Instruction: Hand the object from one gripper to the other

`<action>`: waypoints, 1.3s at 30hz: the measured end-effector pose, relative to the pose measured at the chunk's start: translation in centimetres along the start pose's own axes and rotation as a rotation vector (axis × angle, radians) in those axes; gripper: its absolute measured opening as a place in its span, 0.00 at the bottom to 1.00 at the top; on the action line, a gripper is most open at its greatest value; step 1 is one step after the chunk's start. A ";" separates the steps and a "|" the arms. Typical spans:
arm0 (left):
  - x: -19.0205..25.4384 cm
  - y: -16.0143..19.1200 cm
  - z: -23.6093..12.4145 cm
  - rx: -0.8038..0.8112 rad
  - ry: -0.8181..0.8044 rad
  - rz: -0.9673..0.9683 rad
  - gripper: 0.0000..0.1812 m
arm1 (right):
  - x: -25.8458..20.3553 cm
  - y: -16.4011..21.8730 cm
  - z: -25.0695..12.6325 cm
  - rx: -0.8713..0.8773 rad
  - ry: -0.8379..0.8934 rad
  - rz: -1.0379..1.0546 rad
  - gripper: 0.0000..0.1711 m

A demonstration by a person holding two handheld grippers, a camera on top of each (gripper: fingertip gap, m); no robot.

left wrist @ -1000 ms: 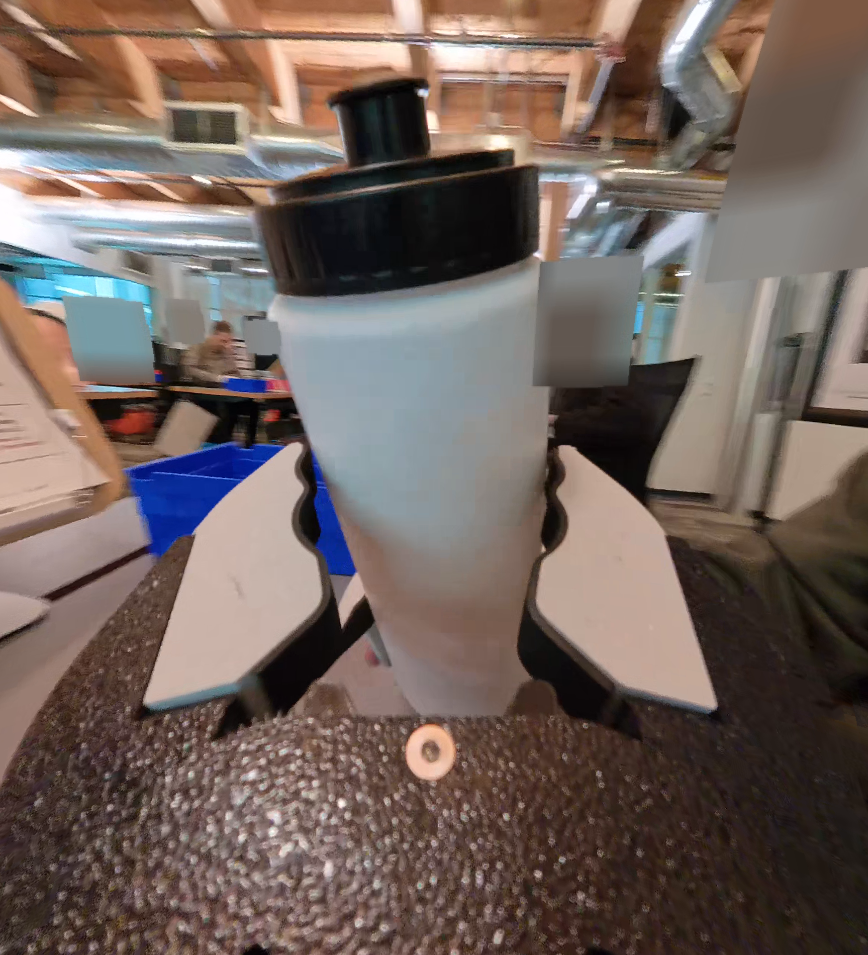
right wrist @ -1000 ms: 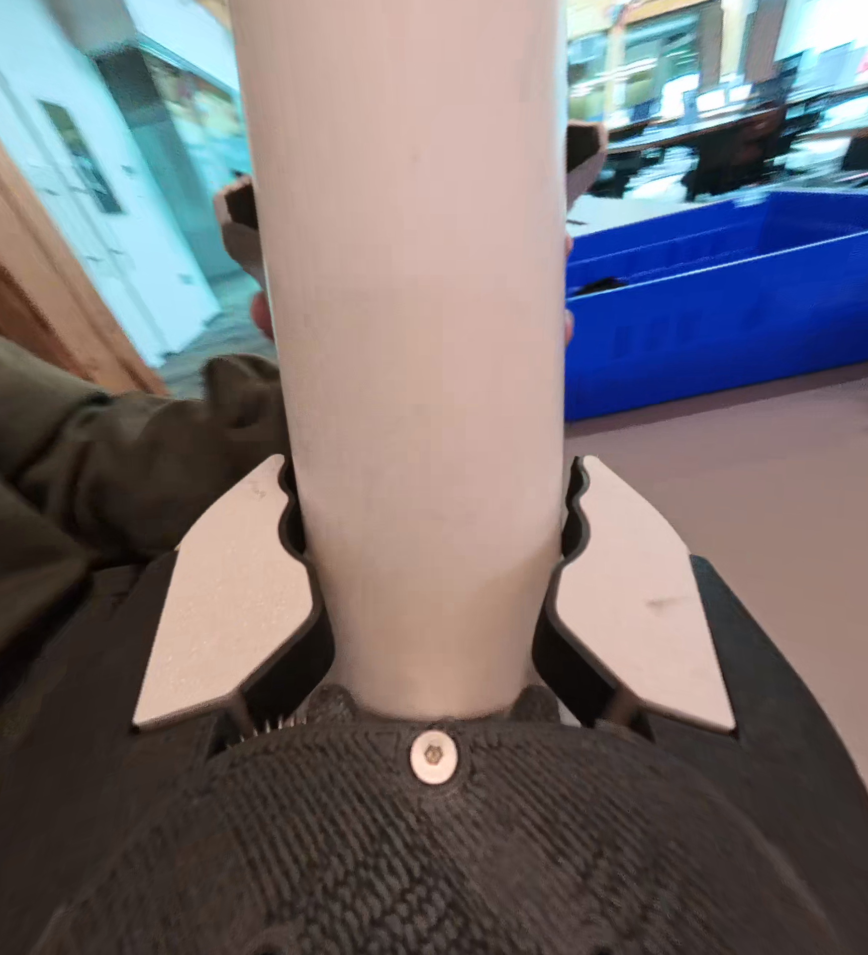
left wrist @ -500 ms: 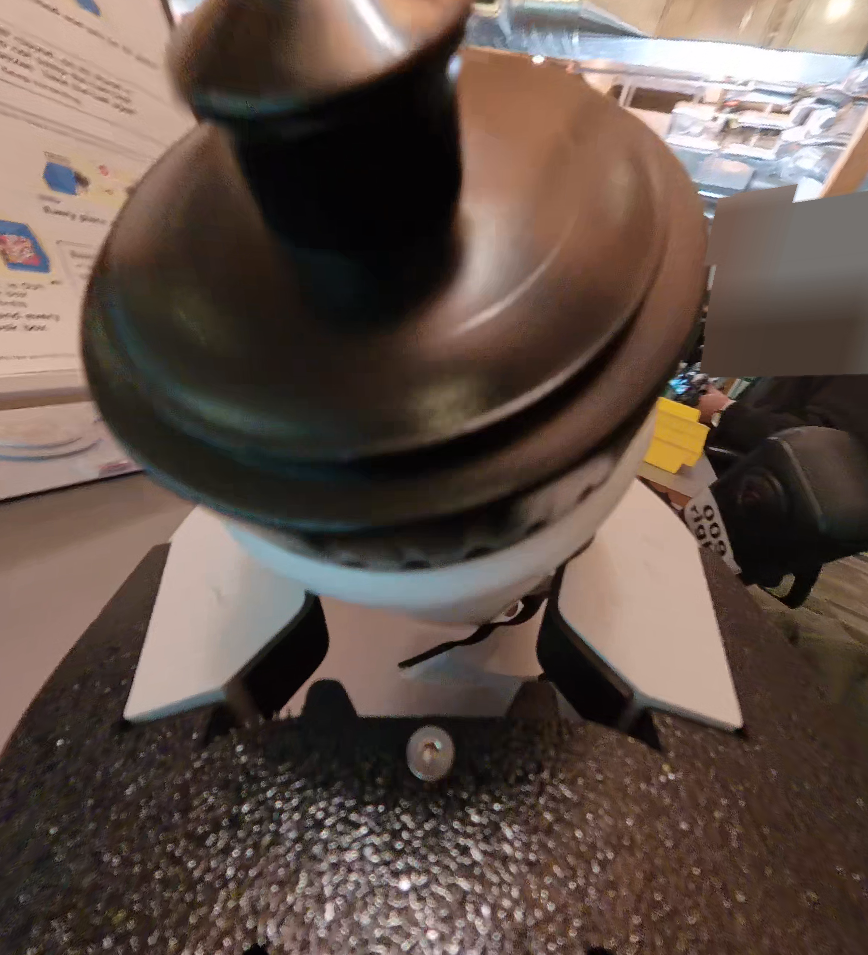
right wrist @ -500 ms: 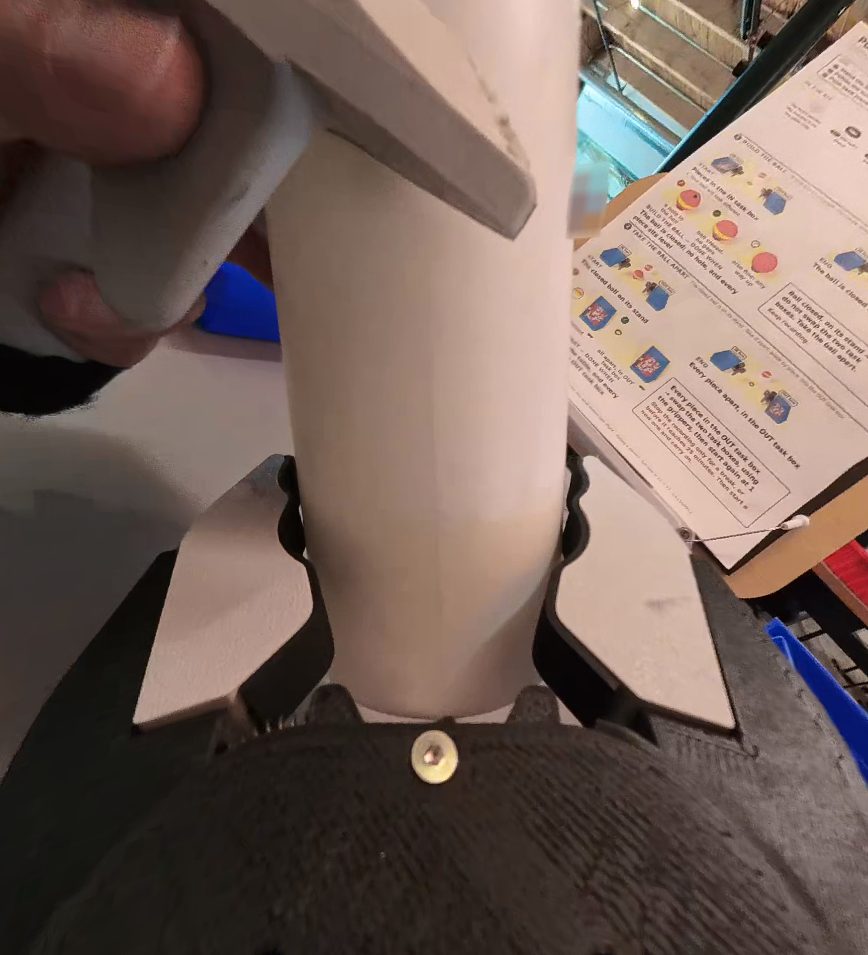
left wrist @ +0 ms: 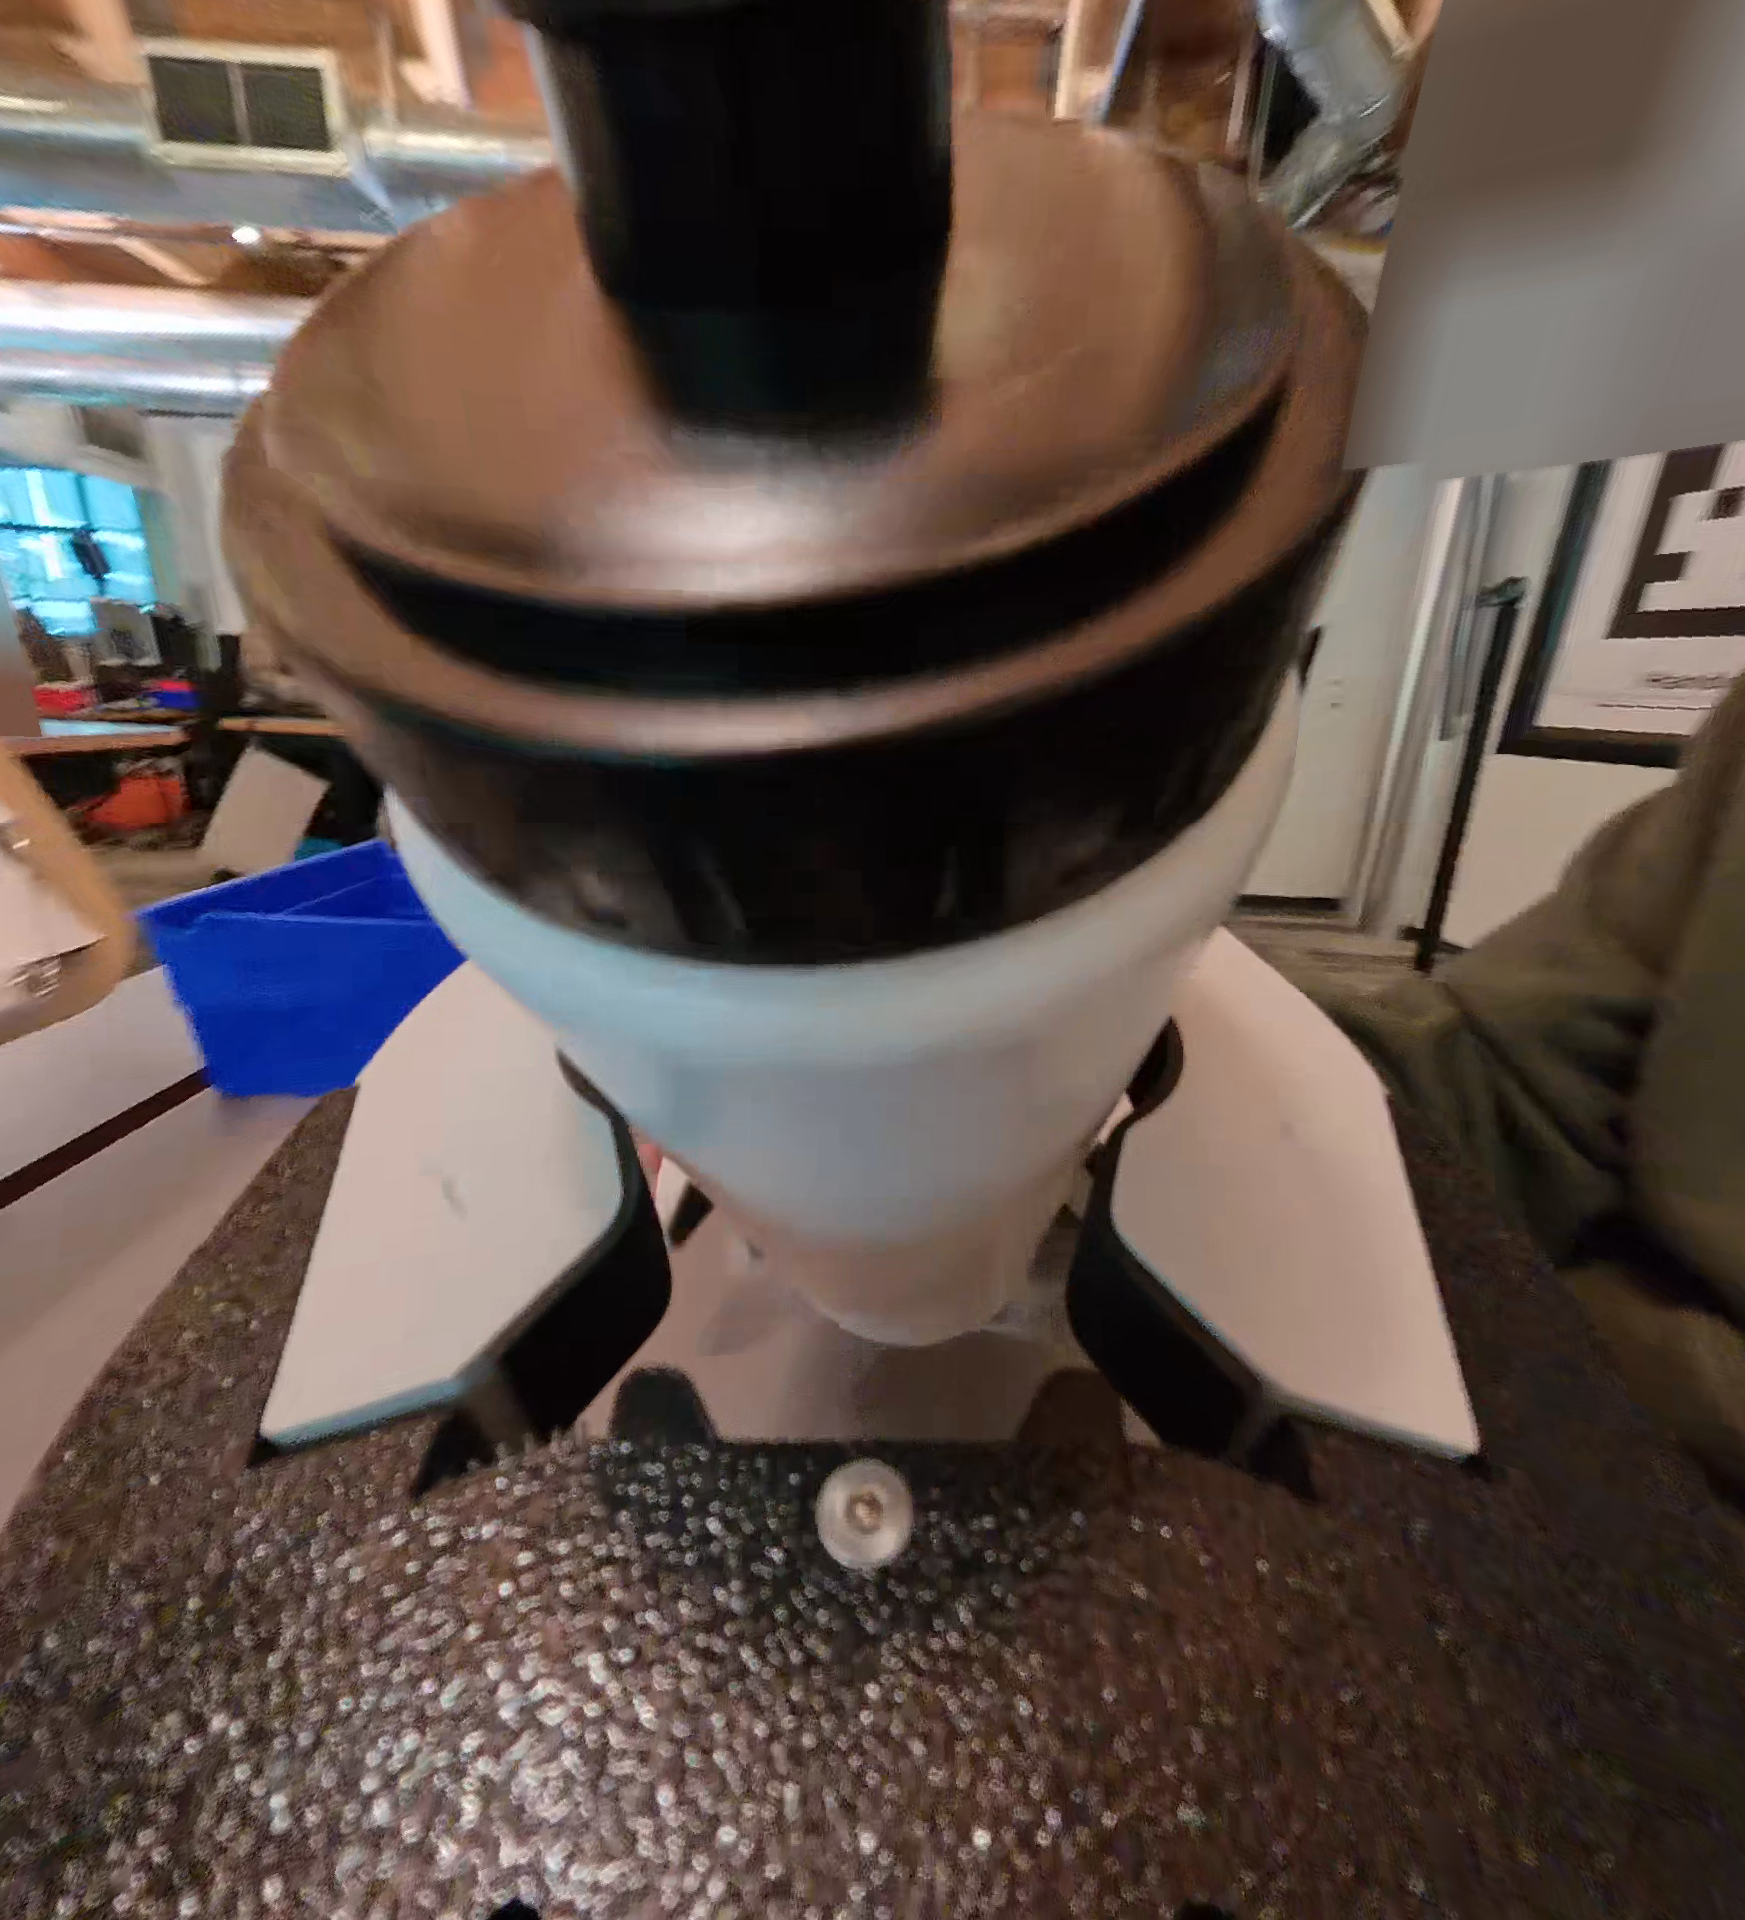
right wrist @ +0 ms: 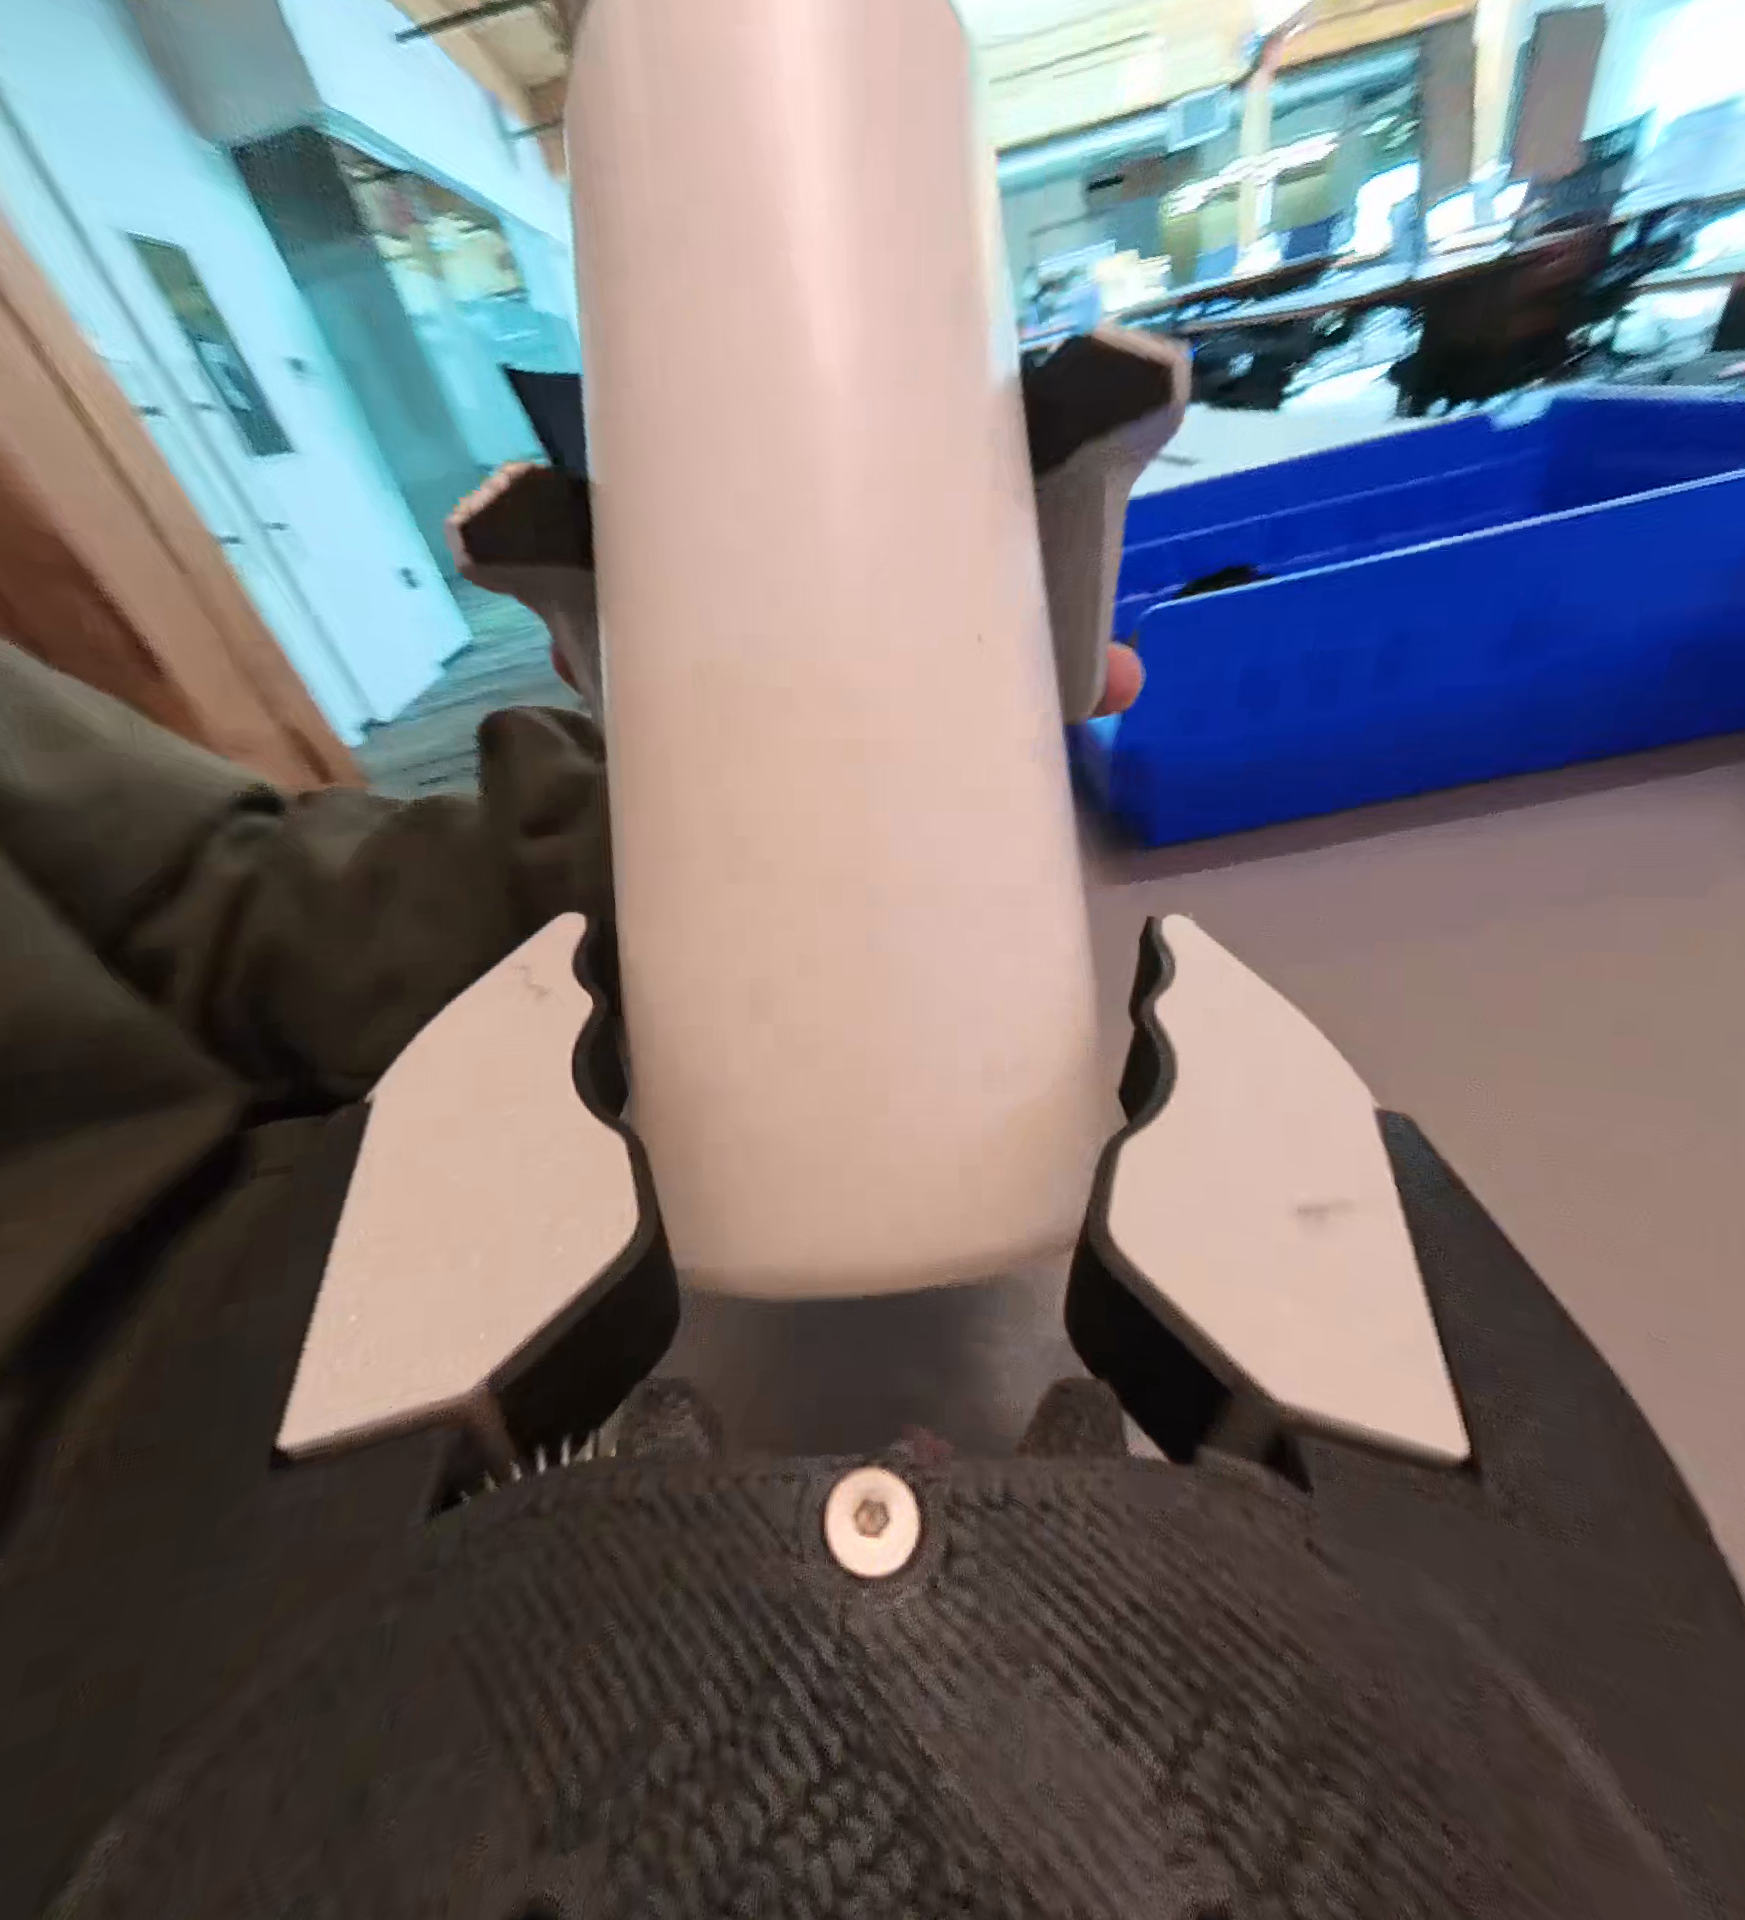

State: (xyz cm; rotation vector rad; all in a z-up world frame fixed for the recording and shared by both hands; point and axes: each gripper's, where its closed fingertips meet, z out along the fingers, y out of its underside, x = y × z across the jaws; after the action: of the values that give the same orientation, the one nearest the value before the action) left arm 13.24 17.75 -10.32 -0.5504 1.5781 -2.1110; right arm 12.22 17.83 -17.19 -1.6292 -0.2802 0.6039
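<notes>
The white bottle (right wrist: 826, 665) with its black cap (left wrist: 795, 582) is up in the air between both tools. The left gripper (left wrist: 873, 1132) has its jaws clamped on the bottle's body below the cap, seen farther off in the right wrist view pinching both sides. The right gripper (right wrist: 873, 1039) stands parted around the bottle's base: a gap shows on the right side, the left finger (right wrist: 494, 1174) close or touching. A blue bin (right wrist: 1470, 613) sits on the grey table (right wrist: 1470, 987) to the far right. An olive sleeve (right wrist: 172, 914) is at left.

No writing can be read: the black-and-white square-patterned marker board (left wrist: 1720, 582) on the wall carries only blurred, illegible print beneath its pattern.
</notes>
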 end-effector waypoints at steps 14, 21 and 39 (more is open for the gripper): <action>-2.1 -0.2 0.3 -0.009 -0.212 0.083 0.55 | 2.9 -0.5 0.1 -0.035 0.262 -0.249 0.55; -3.3 0.1 0.9 -0.013 -0.290 -0.034 0.59 | 6.1 -0.6 -0.8 -0.171 0.617 -0.605 0.55; -8.5 1.2 -2.6 -0.535 -0.846 0.815 0.55 | 1.2 -6.4 -3.3 0.266 0.269 -0.284 0.51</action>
State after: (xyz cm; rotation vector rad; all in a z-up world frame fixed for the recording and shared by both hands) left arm 18.89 24.33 -12.63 -0.6810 1.4465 -0.6944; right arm 16.06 16.68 -11.04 -1.3630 -0.2171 0.1917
